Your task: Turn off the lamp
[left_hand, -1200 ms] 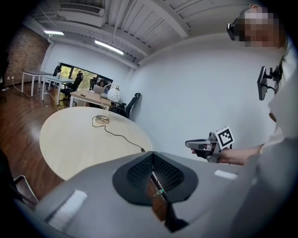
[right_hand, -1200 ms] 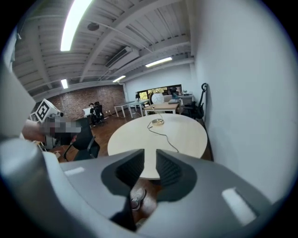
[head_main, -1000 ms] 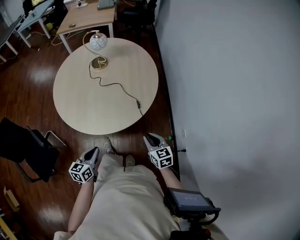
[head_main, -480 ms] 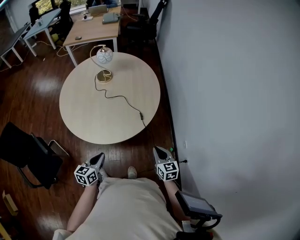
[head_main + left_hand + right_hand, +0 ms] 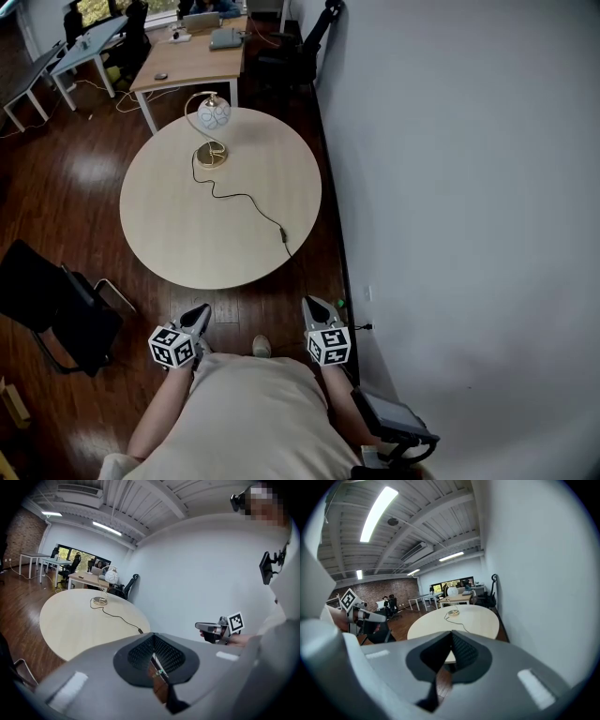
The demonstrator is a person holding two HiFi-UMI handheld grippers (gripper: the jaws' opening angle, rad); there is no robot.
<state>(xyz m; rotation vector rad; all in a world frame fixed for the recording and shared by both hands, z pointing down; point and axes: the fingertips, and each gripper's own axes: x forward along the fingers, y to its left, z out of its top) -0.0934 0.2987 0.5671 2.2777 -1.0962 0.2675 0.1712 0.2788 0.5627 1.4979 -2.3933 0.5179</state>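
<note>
Head view: lamp (image 5: 213, 114) on far side of round table (image 5: 187, 234), cord (image 5: 246, 199) trailing to near edge. Left gripper (image 5: 200, 310) and right gripper (image 5: 312, 305) low, off table, well apart from lamp.
Left gripper view: jaws together, nothing between.
Right gripper view: jaws together, empty; lamp far ahead.
</note>
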